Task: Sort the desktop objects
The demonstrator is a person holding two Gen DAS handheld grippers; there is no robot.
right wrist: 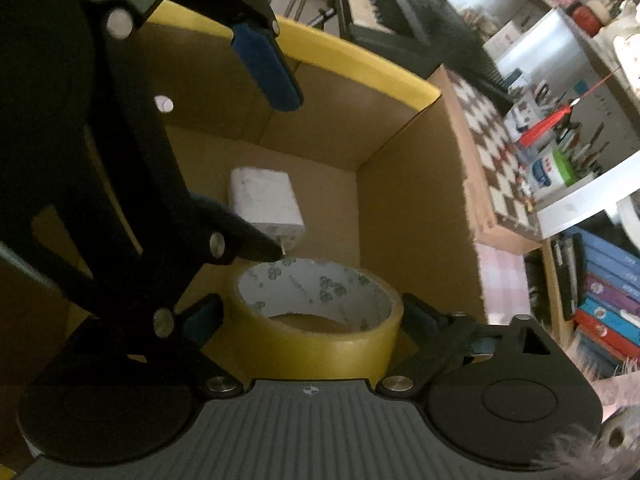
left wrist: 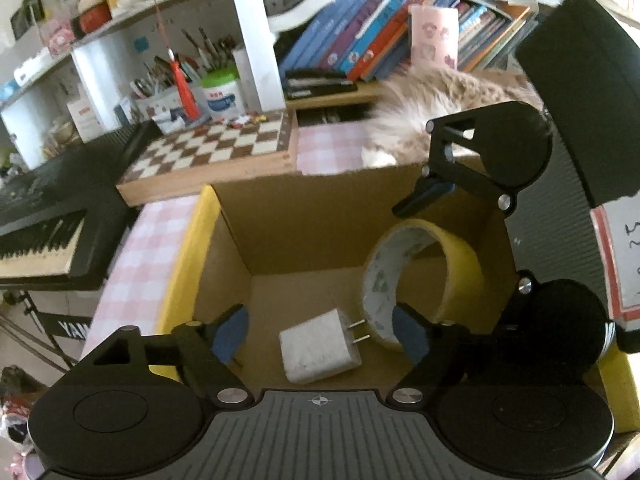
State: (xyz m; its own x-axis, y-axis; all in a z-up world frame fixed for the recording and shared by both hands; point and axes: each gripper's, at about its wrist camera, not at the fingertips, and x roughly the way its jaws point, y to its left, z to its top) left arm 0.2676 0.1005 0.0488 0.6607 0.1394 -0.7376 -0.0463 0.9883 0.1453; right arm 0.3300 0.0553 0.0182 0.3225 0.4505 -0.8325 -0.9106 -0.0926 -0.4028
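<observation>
A cardboard box (left wrist: 304,224) with a yellow rim holds a white charger plug (left wrist: 318,346) on its floor. A yellow tape roll (left wrist: 424,280) stands on edge inside it. My left gripper (left wrist: 320,334) is open over the box, its blue pads either side of the plug without touching it. In the right wrist view my right gripper (right wrist: 314,320) has its fingers against both sides of the tape roll (right wrist: 320,320) and holds it in the box (right wrist: 400,184). The plug (right wrist: 266,202) lies beyond the roll. The left gripper's fingers (right wrist: 268,66) show at upper left.
A chessboard (left wrist: 216,146) lies behind the box on a pink checked cloth (left wrist: 136,256). A keyboard (left wrist: 48,216) is at the left. Pen holders (left wrist: 188,92) and shelved books (left wrist: 372,36) stand behind. A furry cat (left wrist: 440,112) lies at the back right.
</observation>
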